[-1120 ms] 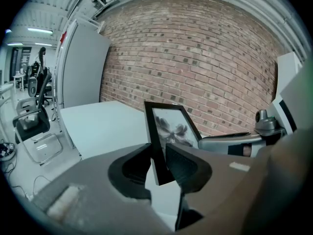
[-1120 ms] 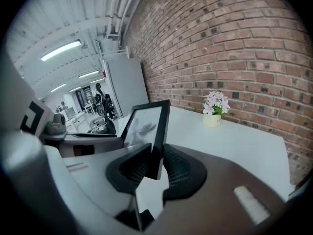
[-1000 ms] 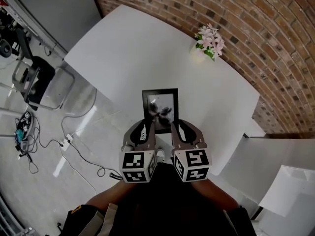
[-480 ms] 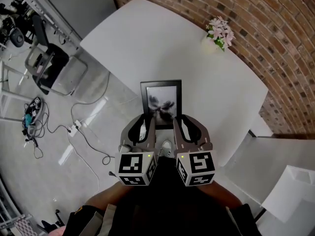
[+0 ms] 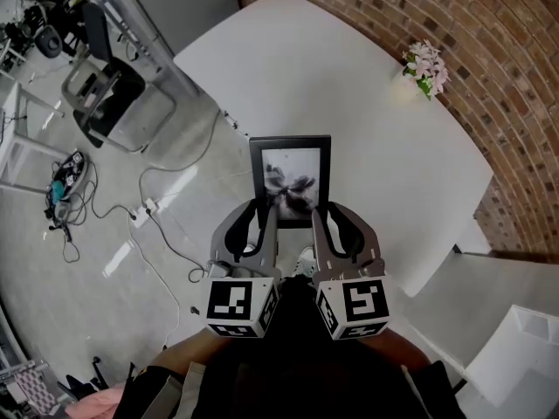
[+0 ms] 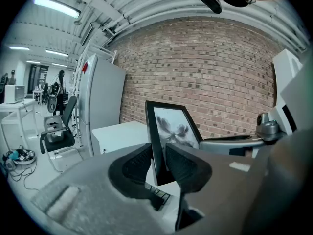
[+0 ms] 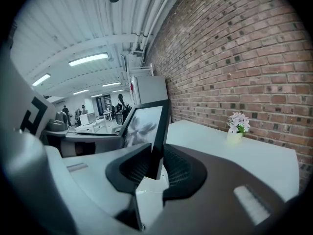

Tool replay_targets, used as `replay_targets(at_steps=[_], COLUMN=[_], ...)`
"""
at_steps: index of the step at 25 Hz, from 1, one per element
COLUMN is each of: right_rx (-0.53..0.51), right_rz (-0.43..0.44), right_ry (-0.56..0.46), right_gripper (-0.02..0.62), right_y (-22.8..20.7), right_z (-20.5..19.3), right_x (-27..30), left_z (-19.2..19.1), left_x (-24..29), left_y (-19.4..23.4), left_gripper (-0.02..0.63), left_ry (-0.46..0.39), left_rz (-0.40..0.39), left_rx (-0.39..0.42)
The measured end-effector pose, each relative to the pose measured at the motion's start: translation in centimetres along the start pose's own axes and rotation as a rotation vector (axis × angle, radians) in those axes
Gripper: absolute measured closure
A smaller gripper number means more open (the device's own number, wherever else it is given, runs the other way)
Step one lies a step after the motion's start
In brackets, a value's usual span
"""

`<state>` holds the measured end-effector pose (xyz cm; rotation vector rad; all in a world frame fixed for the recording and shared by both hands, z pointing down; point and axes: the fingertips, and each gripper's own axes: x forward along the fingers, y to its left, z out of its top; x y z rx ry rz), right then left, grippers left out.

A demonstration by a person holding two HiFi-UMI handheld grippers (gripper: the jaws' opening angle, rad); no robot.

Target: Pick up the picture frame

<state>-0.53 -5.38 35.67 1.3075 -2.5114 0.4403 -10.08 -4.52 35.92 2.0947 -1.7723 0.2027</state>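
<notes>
Two narrow pinches hold the frame (image 5: 290,177) upright in the air beside the table (image 5: 367,85) edge: left gripper (image 5: 265,215) and right gripper (image 5: 320,218) each clamp a lower corner. Uneven hand movement could twist it loose.

Picture frame (image 5: 290,178) lifted off table (image 5: 376,103), pulled back by left tool (image 5: 262,221), right tool (image 5: 325,223).

You have no readable words, numbers or brand names here; the cube (image 5: 238,304) on your left gripper (image 5: 265,213) and the cube (image 5: 356,304) on your right gripper (image 5: 326,213) bear only black-and-white square patterns; the red sticker (image 6: 84,67) on the grey cabinet (image 6: 102,102) is too small to read.
</notes>
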Motion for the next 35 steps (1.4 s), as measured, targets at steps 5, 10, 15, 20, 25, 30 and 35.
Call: replay_targets(at_steps=[5,10,15,20,25,30,35], right_rx=[-0.007,-0.009,-0.01,-0.014,-0.011,-0.008,-0.007], right_rz=[-0.007,-0.031,-0.051,-0.065,-0.075,-0.082,-0.085], right_ry=[-0.007,-0.005,-0.005,-0.004,-0.004,-0.007,-0.005], right_gripper=[0.518,0.52,0.52,0.522,0.522,0.522,0.522], right_y=[4.3,6.0,7.4,8.5,8.3,8.7,9.2], right_z=[0.5,0.3,-0.1,-0.4,-0.6,-0.7,-0.8], right_x=[1.5,2.4,2.6,2.4,2.0,1.7,1.3], left_z=[0.6,0.4,0.0,-0.3,-0.5,-0.4,-0.5], left_x=[-1.9,-2.5,-3.1,-4.0,-4.0,-4.5,-5.1], left_y=[4.2,6.0,7.2,7.9,7.5,7.6,7.6], left_gripper=[0.52,0.52,0.52,0.52,0.52,0.52,0.52], left_ry=[-0.005,0.001,0.003,0.002,0.002,-0.001,-0.001], left_rz=[-0.007,-0.026,-0.037,-0.049,-0.061,-0.067,-0.074], left_rx=[-0.004,-0.008,-0.016,-0.02,-0.027,-0.025,-0.023])
